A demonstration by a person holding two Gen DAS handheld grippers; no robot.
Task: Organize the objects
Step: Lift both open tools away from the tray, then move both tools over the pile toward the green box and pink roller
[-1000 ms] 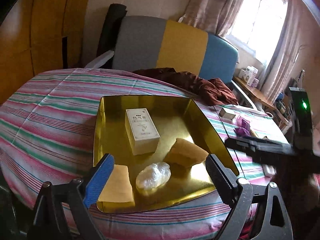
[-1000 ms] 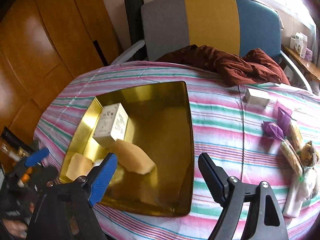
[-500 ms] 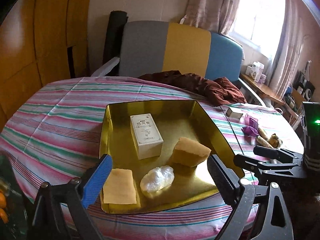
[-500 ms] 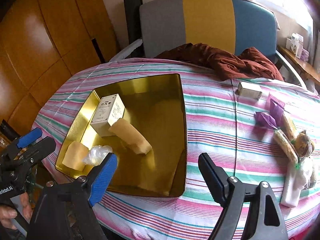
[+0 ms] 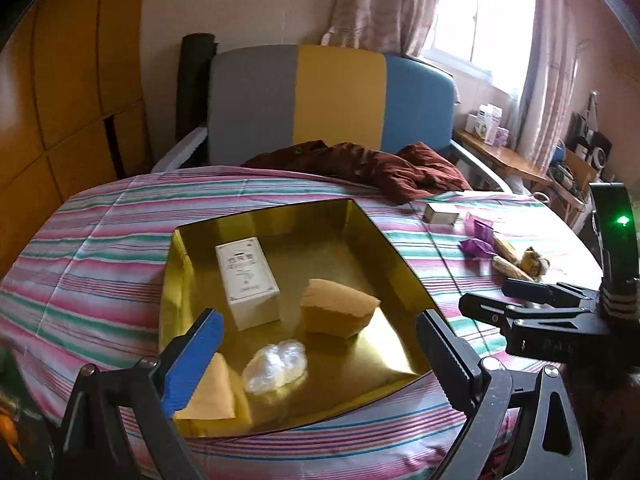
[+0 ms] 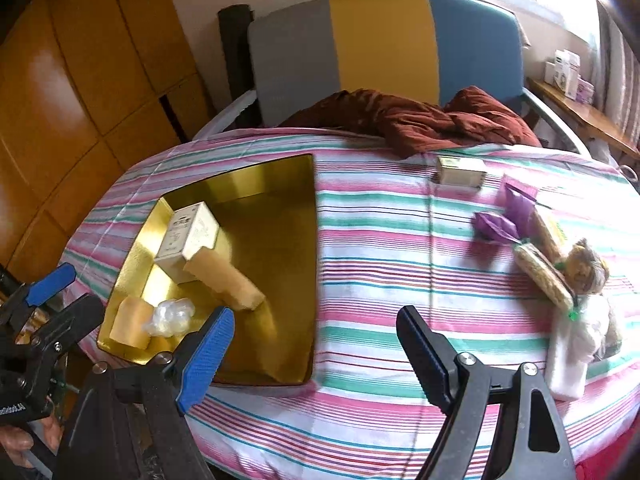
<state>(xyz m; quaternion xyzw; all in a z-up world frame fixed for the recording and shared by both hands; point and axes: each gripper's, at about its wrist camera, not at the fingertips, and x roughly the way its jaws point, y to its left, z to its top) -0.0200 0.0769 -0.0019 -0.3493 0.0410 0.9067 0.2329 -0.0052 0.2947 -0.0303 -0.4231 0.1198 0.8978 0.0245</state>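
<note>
Left wrist view shows my left gripper (image 5: pixel 318 356) with its jaws apart and empty, hanging over the near edge of the gold tray (image 5: pixel 400 272). Inside the tray I see a white box (image 5: pixel 246 276), two sponges and a plastic wad (image 5: pixel 276 366). My right gripper (image 6: pixel 312 356) is also spread wide, holding nothing, above the striped cloth (image 6: pixel 400 248).

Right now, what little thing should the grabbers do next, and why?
Probably move the right hand-held gripper, open and empty, toward the small box on the striped cloth. The gold tray already holds four things, and that box lies outside it.
</note>
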